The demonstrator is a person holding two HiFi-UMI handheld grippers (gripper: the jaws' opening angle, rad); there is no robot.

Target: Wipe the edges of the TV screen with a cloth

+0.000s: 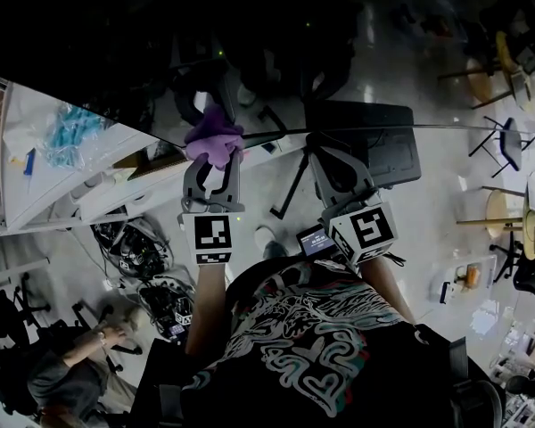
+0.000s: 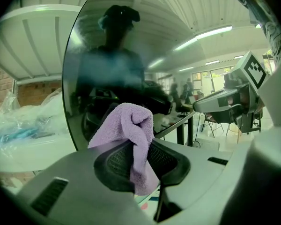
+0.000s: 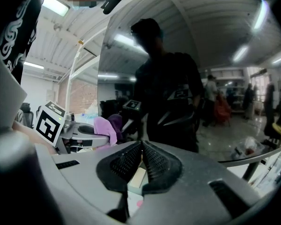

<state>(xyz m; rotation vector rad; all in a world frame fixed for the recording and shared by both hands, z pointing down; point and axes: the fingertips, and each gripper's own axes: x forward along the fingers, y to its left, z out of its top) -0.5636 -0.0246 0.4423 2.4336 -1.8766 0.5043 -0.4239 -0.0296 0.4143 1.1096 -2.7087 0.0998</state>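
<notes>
Gripping a purple cloth point(image 2: 131, 137) in the left gripper point(image 1: 212, 162), with jaws clamped on its bunched middle and a loose tuft standing out ahead of the tips. Held up at the TV screen point(image 2: 100, 64), low and near its left border in the left gripper view, right on the edge line in the head view. Cannot tell whether really pressed on the glass or only just beside it. With the right gripper point(image 3: 141, 145) close by on the right, jaws shut together on nothing, facing the same dark glass. Judged as the wiping step itself, probably early along this border.

About the cloth: soft and light terry, likely to fold and flop, and not likely to slip between ribbed jaws. Better to take hold at the thick bunched part, as here, so that a cushion of fabric goes ahead of the tips and no hard jaw meets the glass. Better not to pinch one corner only, since then would trail and wipe poorly.

About the screen: stiff, glossy, and probably fragile, easy to scratch or to push over. So press lightly, follow the border line slowly, and use the free gripper for steadying only at the border, never on the glass.
</notes>
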